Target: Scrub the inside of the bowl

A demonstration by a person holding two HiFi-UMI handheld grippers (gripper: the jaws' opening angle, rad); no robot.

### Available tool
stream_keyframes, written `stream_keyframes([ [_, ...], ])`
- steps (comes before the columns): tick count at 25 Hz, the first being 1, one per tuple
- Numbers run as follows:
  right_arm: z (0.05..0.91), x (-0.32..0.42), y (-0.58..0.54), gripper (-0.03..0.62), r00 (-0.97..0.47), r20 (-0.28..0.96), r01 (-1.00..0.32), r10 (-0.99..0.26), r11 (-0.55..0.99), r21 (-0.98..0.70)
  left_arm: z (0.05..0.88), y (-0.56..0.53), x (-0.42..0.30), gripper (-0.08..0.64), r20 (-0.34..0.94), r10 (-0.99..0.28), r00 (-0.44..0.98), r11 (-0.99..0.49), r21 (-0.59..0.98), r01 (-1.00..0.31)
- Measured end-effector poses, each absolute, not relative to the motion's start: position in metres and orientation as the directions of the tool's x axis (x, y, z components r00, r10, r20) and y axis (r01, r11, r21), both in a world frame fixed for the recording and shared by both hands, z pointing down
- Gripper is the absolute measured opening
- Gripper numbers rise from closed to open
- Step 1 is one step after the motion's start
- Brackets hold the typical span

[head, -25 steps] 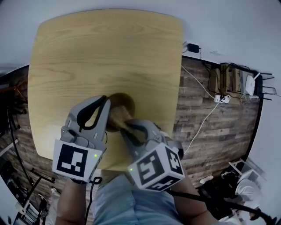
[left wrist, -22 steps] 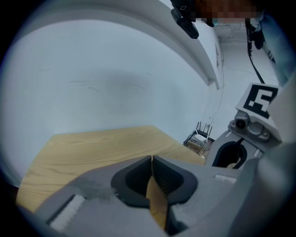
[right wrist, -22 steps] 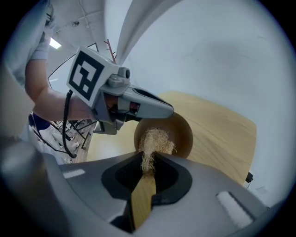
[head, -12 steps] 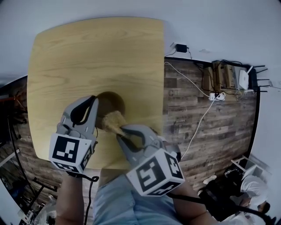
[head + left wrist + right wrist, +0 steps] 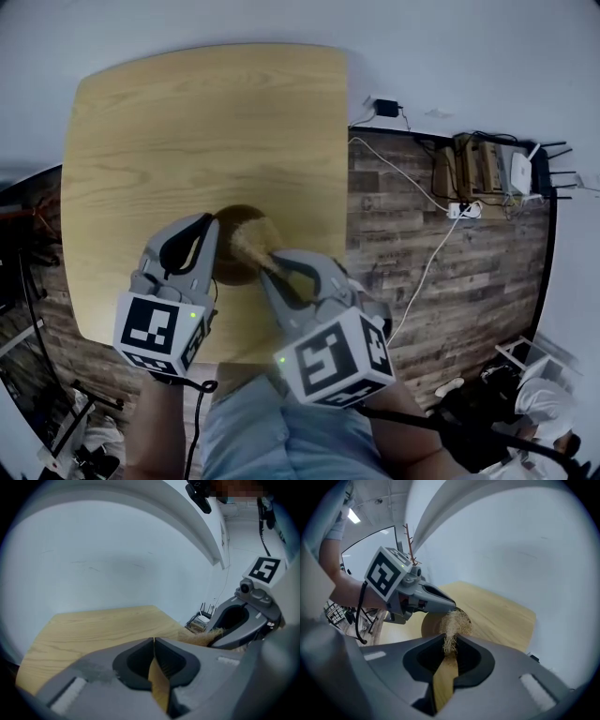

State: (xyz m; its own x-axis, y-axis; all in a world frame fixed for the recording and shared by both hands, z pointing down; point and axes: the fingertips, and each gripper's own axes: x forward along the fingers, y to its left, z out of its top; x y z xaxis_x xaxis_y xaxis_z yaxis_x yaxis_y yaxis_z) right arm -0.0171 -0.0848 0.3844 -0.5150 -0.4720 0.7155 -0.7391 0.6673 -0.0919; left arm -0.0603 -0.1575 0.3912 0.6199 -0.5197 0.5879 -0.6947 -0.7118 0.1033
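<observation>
A brown wooden bowl (image 5: 232,271) stands on the light wooden table (image 5: 206,122), near its front edge. My left gripper (image 5: 210,227) is at the bowl's left rim, and its jaws look shut on that rim (image 5: 159,686). My right gripper (image 5: 268,259) is shut on a straw-coloured fibre scrubber (image 5: 250,242), which rests inside the bowl. In the right gripper view the scrubber (image 5: 453,624) sticks out past my jaws (image 5: 449,641) into the bowl (image 5: 430,626), and the left gripper (image 5: 451,606) touches the bowl's far rim. The bowl's floor is mostly hidden.
The table's right edge (image 5: 347,187) drops to a dark plank floor (image 5: 422,244). On that floor are white cables (image 5: 412,178), a power strip (image 5: 466,208) and a small shelf with a router (image 5: 497,169). The person's blue-clad lap (image 5: 253,431) lies below the grippers.
The right gripper has pushed the scrubber farther across the bowl, away from the person, after pulling it nearer half a second ago. The left gripper keeps its place at the rim.
</observation>
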Motion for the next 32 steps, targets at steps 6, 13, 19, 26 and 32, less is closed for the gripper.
stream_keyframes([
  [6,0.401,-0.031,-0.097,0.052,-0.502,0.738,-0.734,-0.451,0.673,-0.088,0.386,-0.152,-0.064,0.032,0.593,-0.506,0.626,-0.708,0.130,-0.694],
  [13,0.418,-0.058,-0.100,0.051,-0.532,0.744,-0.695,-0.404,0.710,-0.111,0.388,-0.150,-0.065,0.031,0.588,-0.479,0.651,-0.713,0.172,-0.680],
  [19,0.416,-0.076,-0.097,0.051,-0.596,0.730,-0.620,-0.334,0.769,-0.154,0.389,-0.154,-0.066,0.031,0.591,-0.479,0.649,-0.710,0.174,-0.683],
  [26,0.407,-0.089,-0.085,0.051,-0.632,0.718,-0.567,-0.290,0.805,-0.174,0.392,-0.158,-0.073,0.031,0.595,-0.491,0.637,-0.692,0.178,-0.699],
  [32,0.401,-0.080,-0.081,0.051,-0.635,0.717,-0.562,-0.289,0.809,-0.172,0.397,-0.163,-0.070,0.031,0.596,-0.492,0.635,-0.685,0.185,-0.705],
])
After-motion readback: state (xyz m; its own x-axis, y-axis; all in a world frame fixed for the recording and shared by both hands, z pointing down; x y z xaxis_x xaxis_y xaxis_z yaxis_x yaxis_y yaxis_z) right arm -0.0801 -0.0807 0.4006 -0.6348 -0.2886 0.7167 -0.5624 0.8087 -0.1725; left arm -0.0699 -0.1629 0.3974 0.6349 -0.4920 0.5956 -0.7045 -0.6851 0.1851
